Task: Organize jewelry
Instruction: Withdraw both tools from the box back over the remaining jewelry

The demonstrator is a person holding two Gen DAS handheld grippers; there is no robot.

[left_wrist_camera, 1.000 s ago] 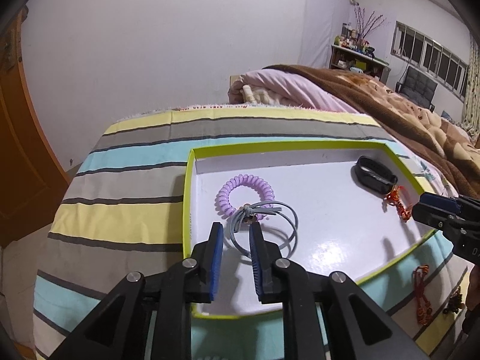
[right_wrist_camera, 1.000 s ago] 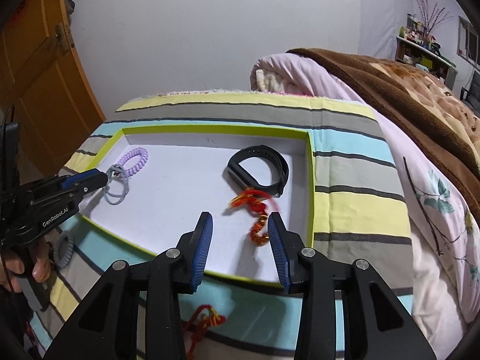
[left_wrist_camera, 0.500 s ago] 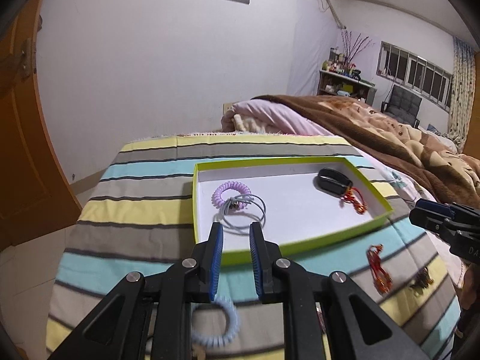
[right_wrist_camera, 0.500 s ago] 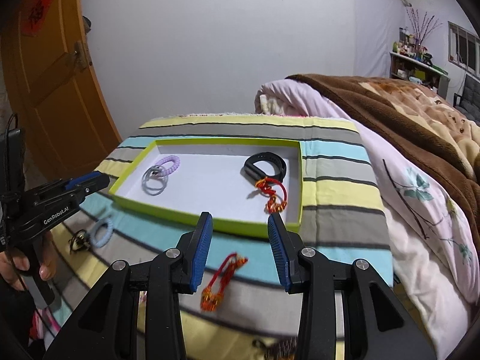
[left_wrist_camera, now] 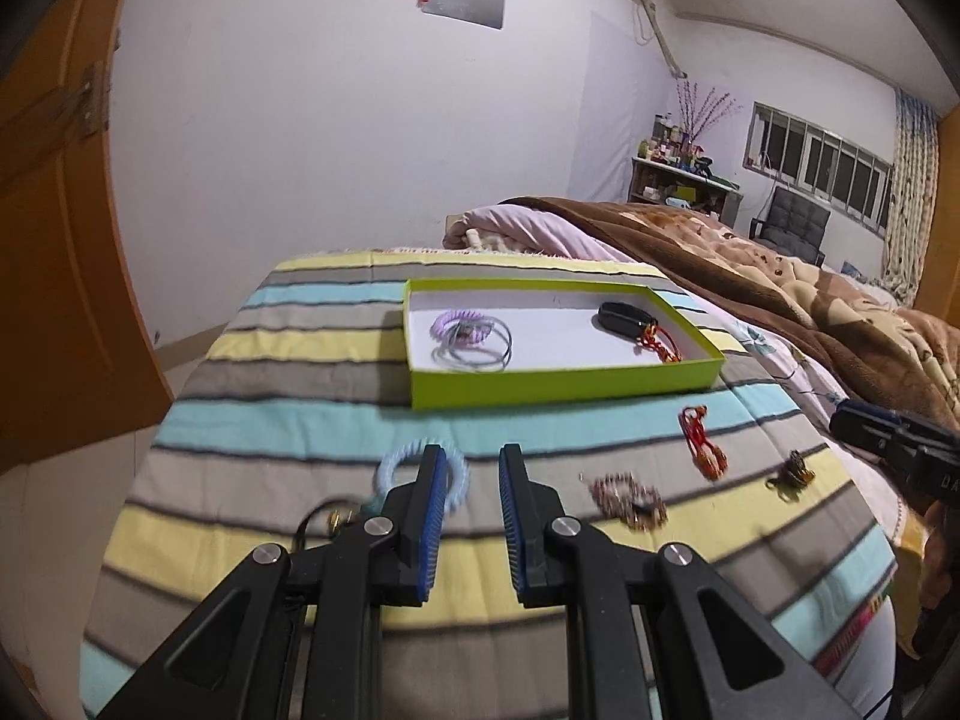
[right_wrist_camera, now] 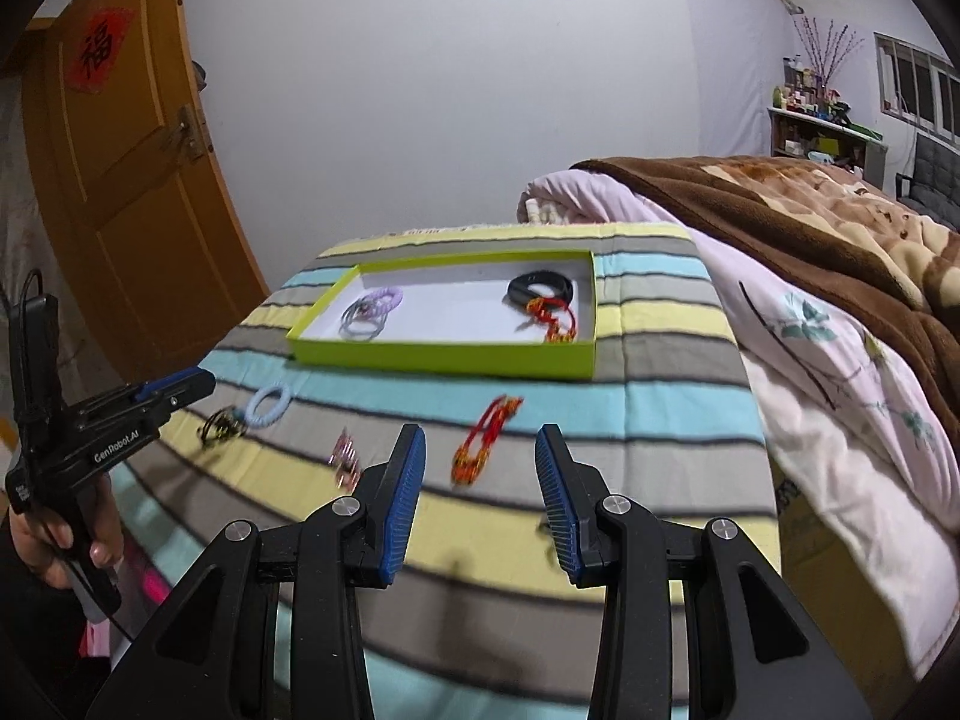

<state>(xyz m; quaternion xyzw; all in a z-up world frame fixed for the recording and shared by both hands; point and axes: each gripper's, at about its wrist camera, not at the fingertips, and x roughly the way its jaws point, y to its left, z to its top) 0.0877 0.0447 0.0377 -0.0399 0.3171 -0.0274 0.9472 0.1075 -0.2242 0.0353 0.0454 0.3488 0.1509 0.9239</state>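
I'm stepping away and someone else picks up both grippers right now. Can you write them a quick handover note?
Left gripper: jaws apart, nothing between them. Right gripper: jaws wide apart, empty.

Done: in the shallow lime-green cardboard box lie the lilac spiral hair tie, the grey elastic hair ties, the black wristband and a red-and-gold cord bracelet.

Left on the striped blanket, outside the box: the pale-blue spiral hair tie, a dark gold-trimmed piece, a pinkish beaded bracelet, a second red-and-gold cord bracelet, and a small dark-gold trinket.
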